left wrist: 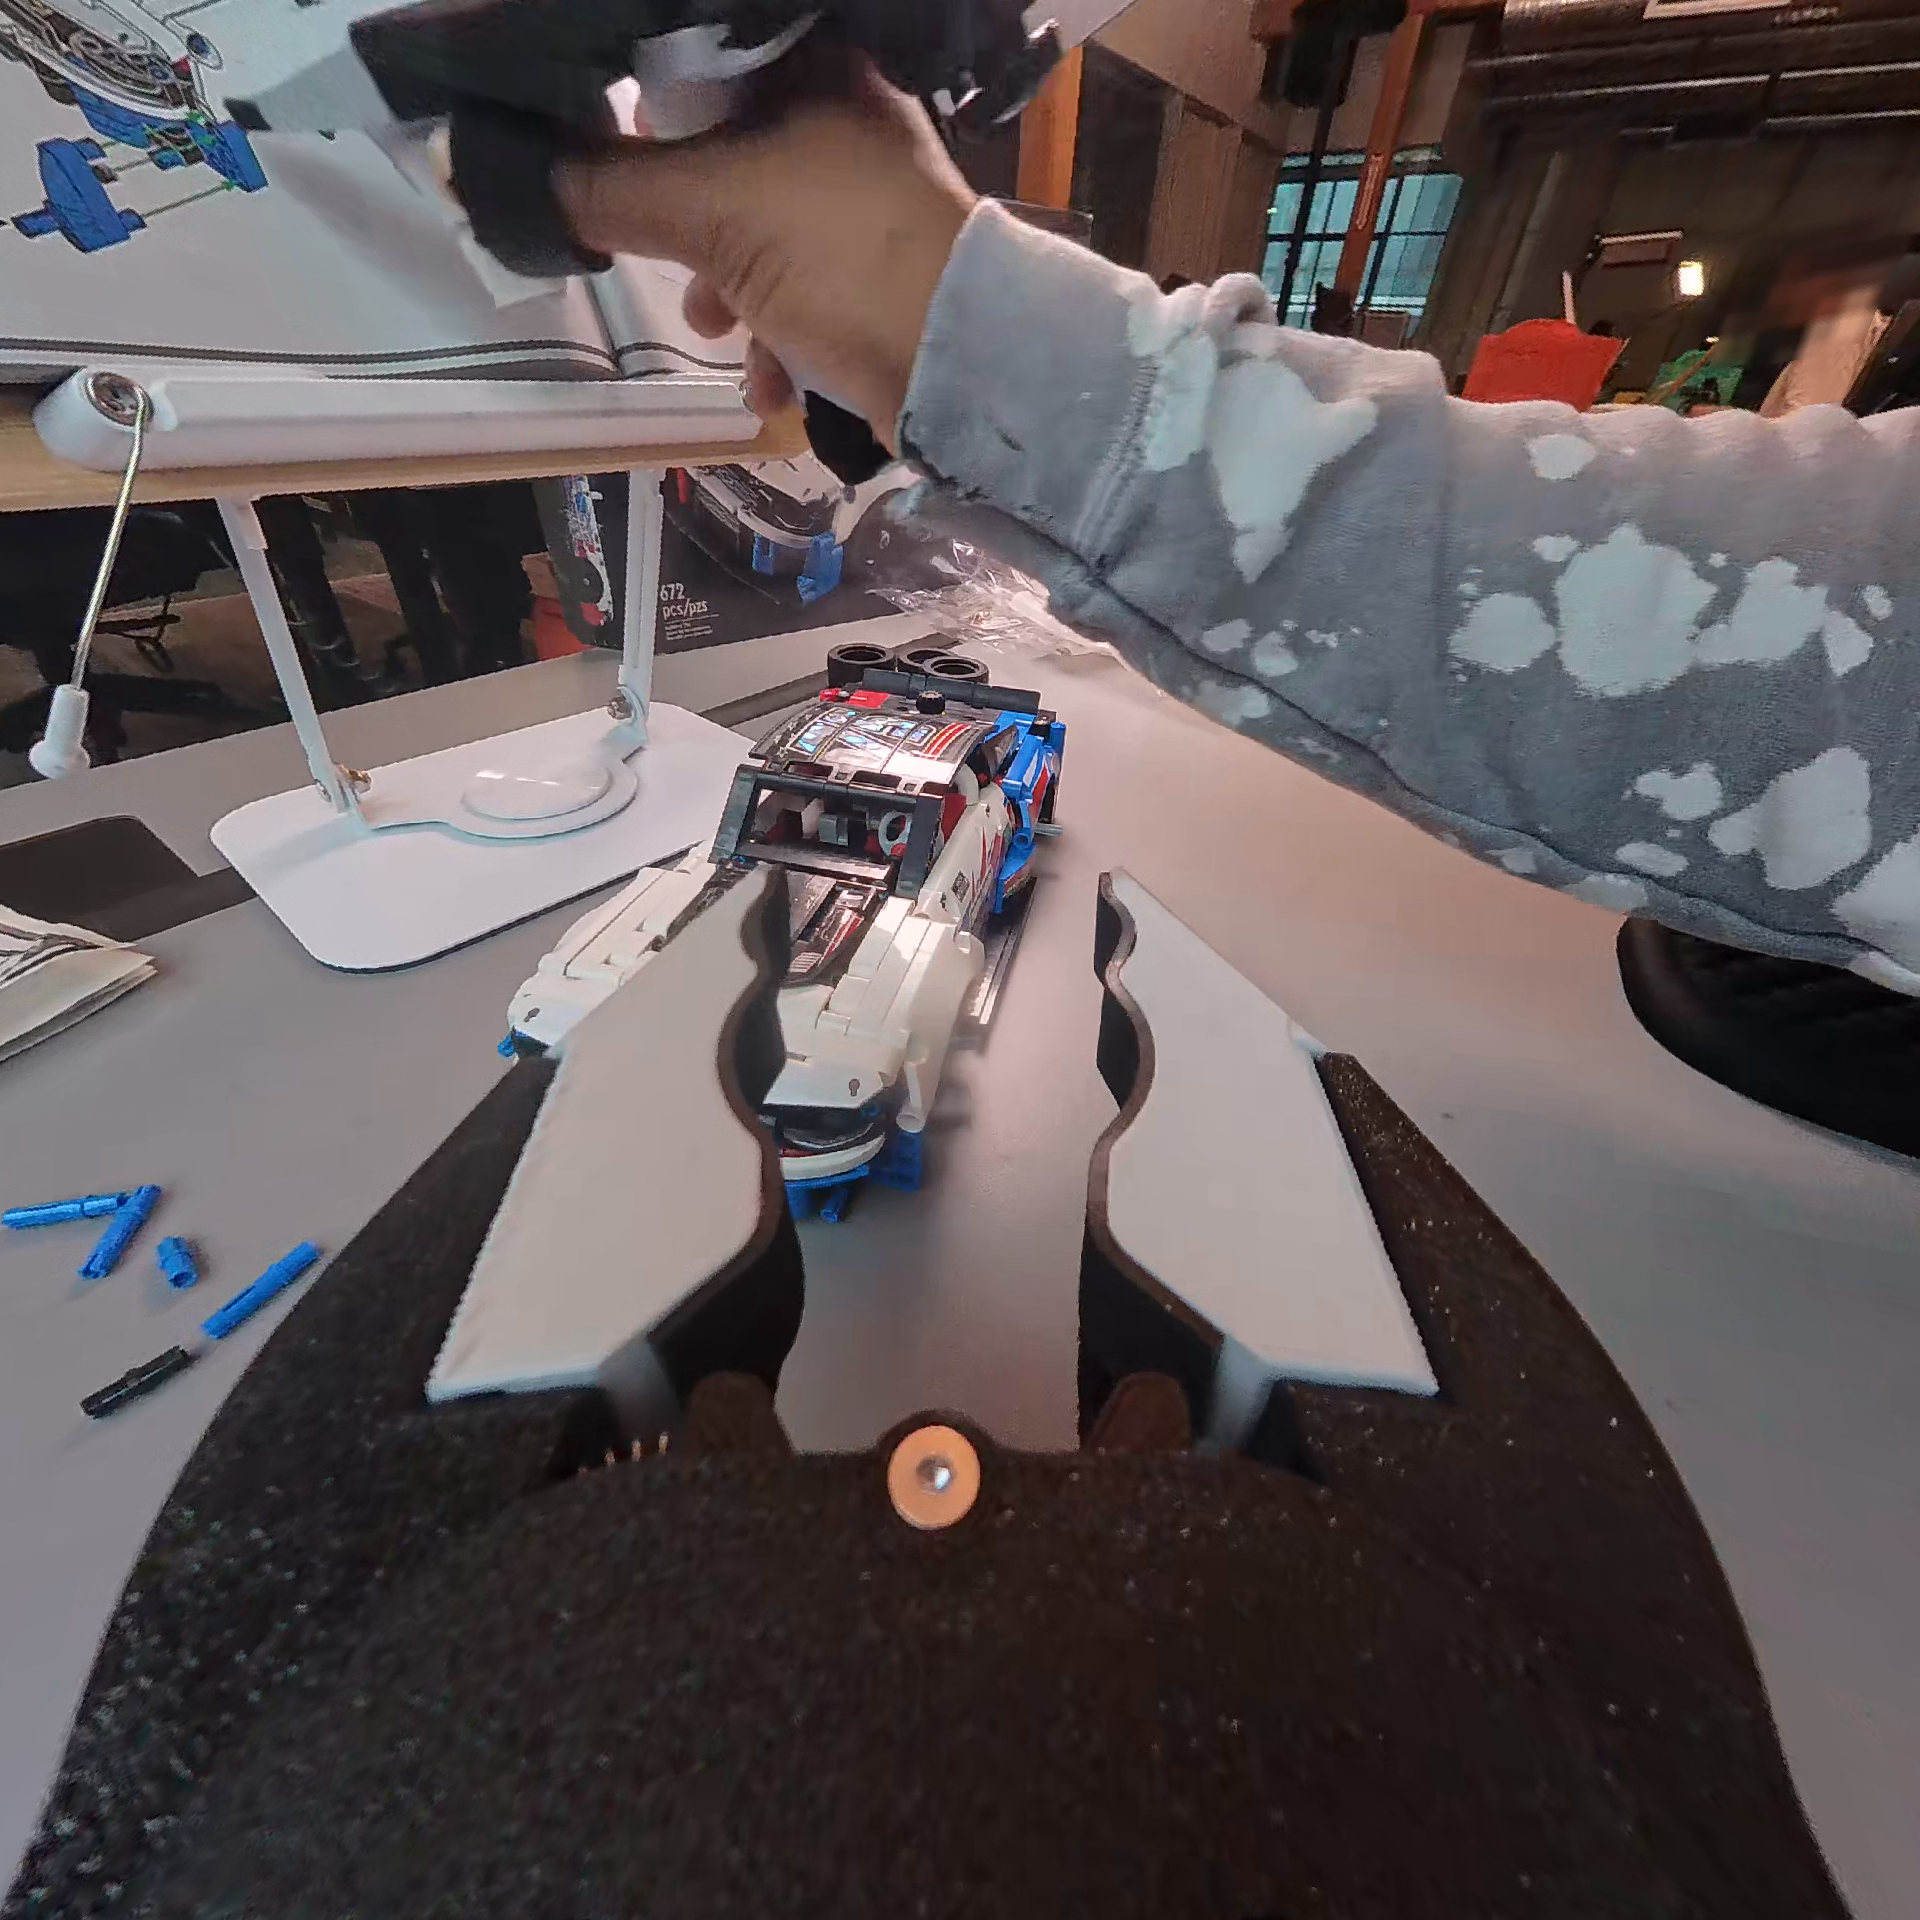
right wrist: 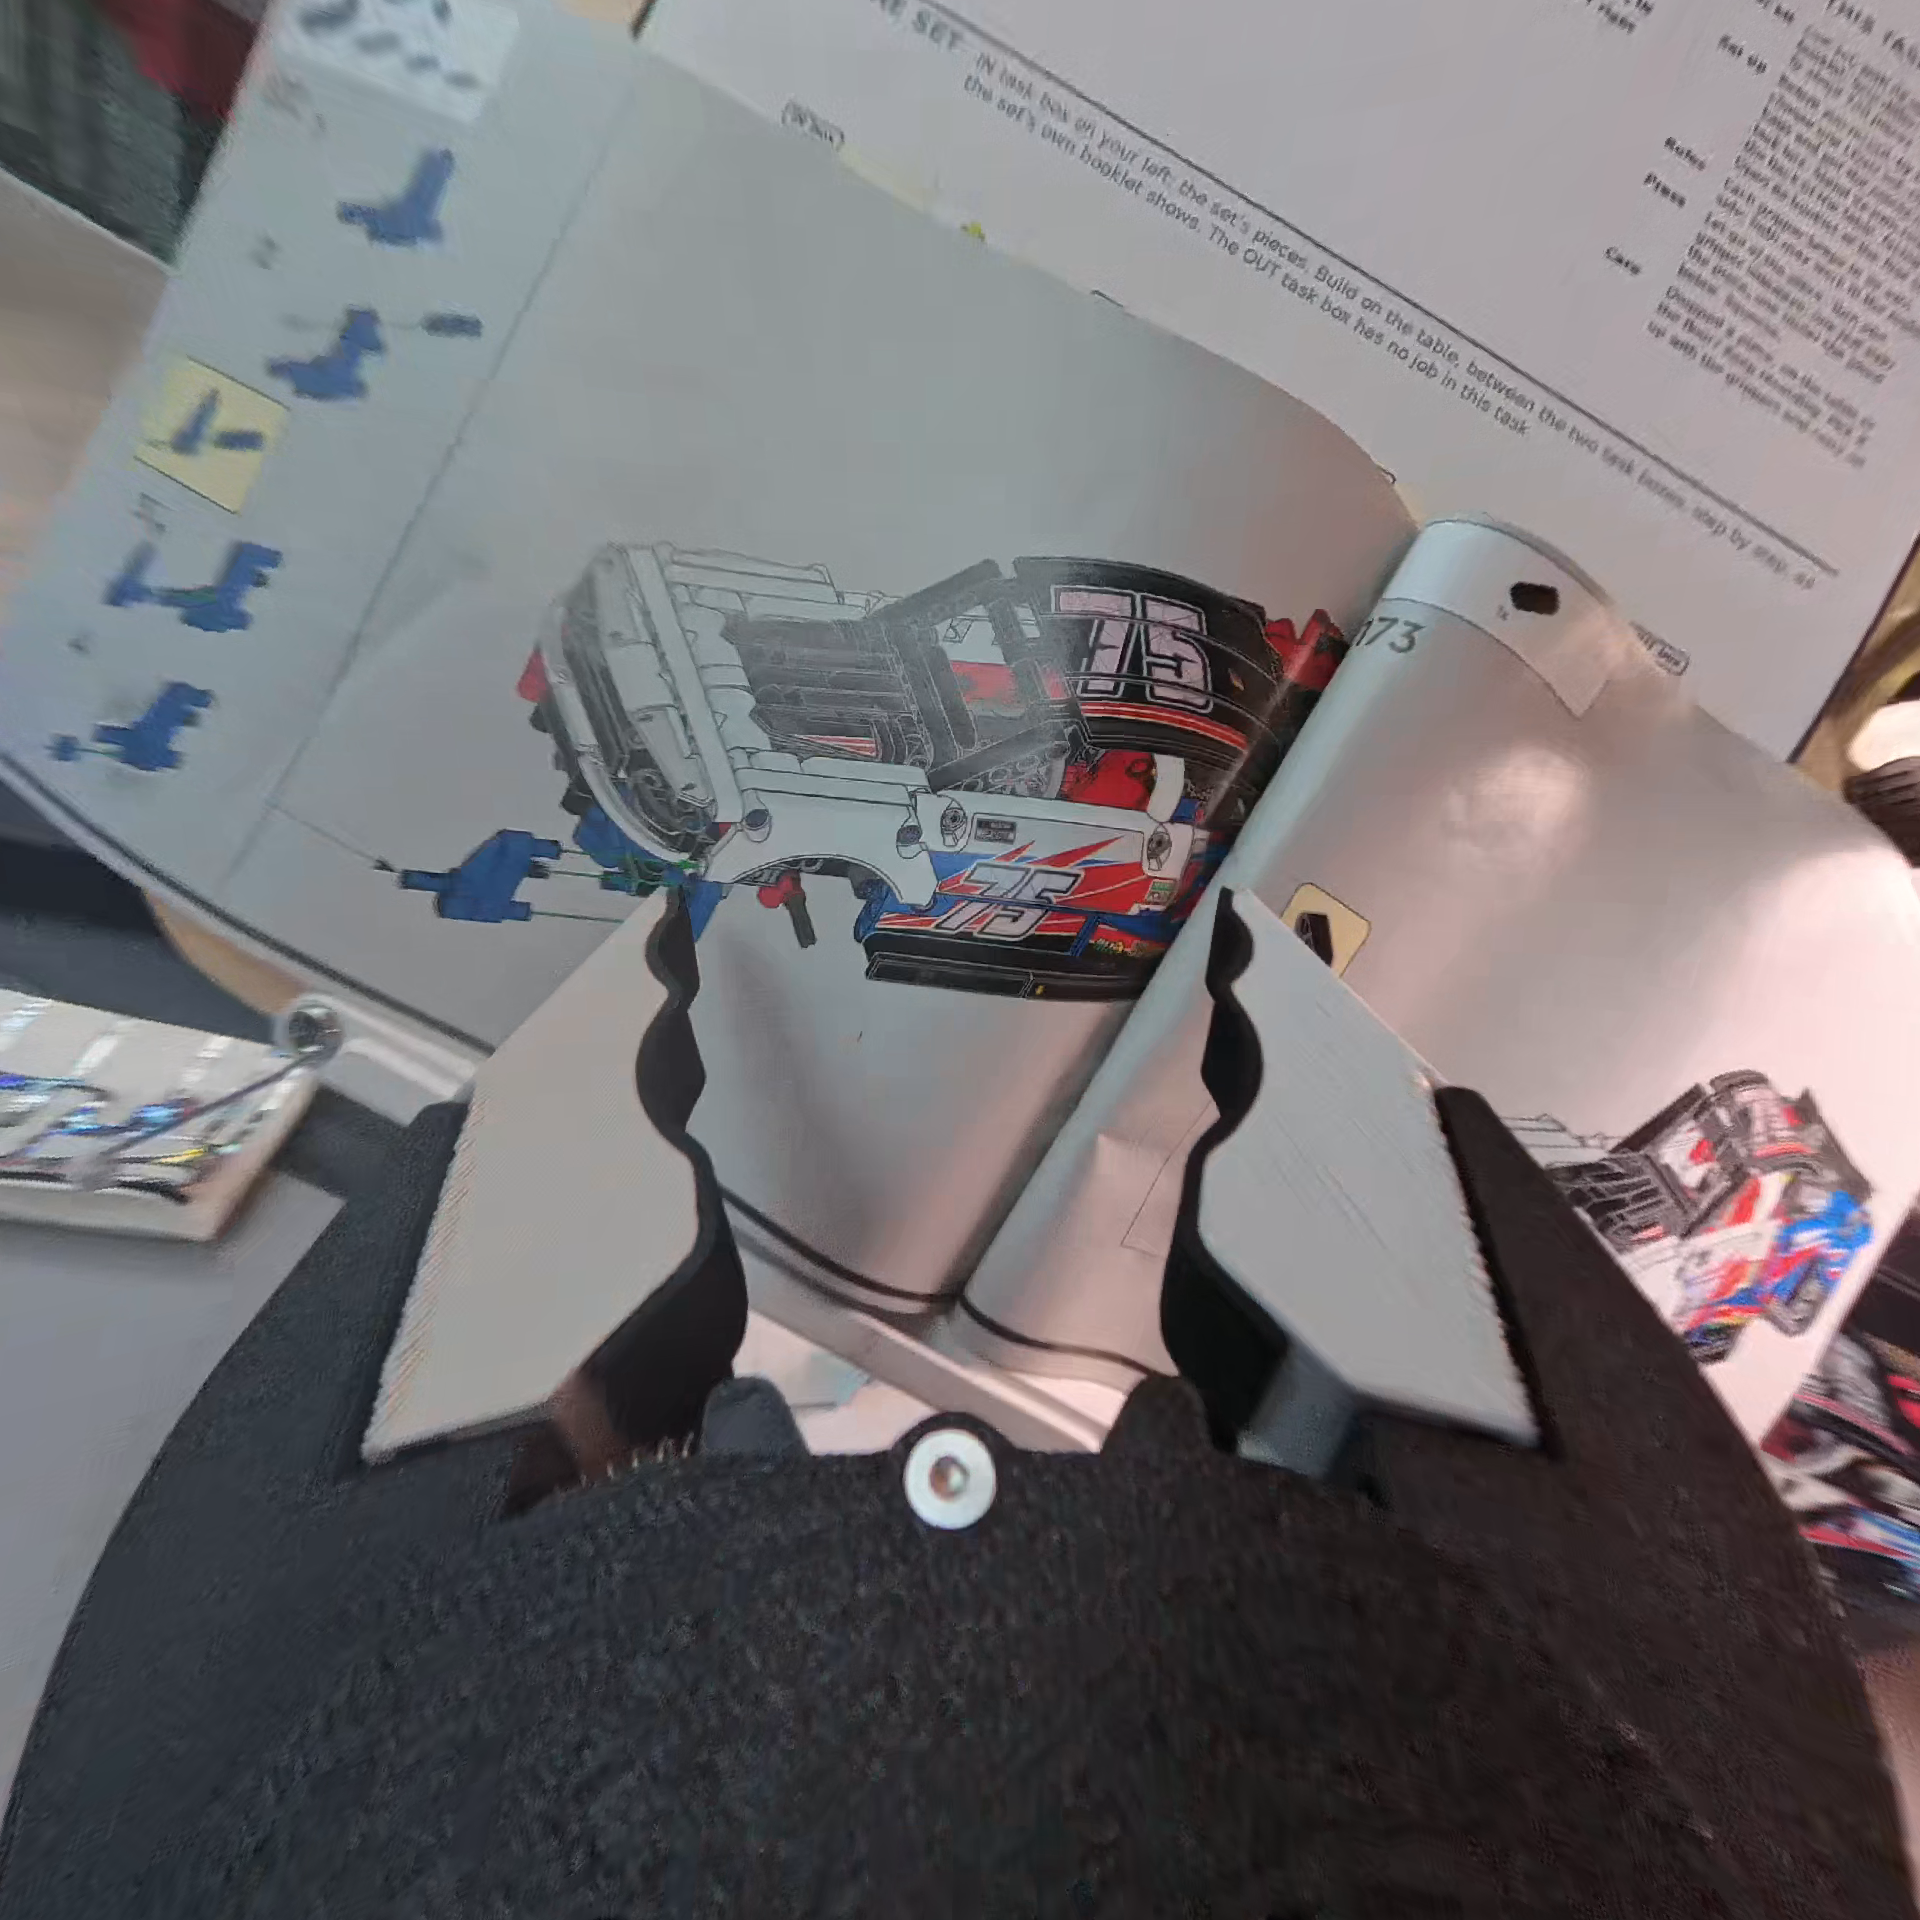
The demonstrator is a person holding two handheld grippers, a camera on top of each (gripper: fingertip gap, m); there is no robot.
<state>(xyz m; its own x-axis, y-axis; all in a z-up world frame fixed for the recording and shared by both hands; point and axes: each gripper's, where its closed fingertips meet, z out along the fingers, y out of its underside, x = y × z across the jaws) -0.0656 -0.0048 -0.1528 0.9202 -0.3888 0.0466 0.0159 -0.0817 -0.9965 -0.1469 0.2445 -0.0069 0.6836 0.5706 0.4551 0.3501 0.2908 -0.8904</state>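
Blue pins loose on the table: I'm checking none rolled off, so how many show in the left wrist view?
4. All lie left of the brick car: a long one, one leaning against it, a short one, and another long one. Others may be hidden.

This looks like a large open hall fitted out as a workshop or shared maker space, not a home. Far beyond the left tongs [left wrist: 930, 914], timber posts [left wrist: 1049, 125] and dark overhead beams [left wrist: 1683, 62] frame a tall gridded industrial window [left wrist: 1351, 234], with orange and green clutter [left wrist: 1538, 364] on distant surfaces. Nearer, a plain grey desk [left wrist: 1299, 831] serves as a building station: ahead of the left tongs stands a brick-built racing car model [left wrist: 883, 873], loose blue connector pins [left wrist: 125, 1236] lie to their left, and the set's dark box [left wrist: 748, 561] stands behind. Directly in front of the right tongs [right wrist: 945, 945], an open instruction booklet [right wrist: 831, 436] rests on a white book stand [left wrist: 447, 821], with a printed sheet of text [right wrist: 1351, 156] behind it.
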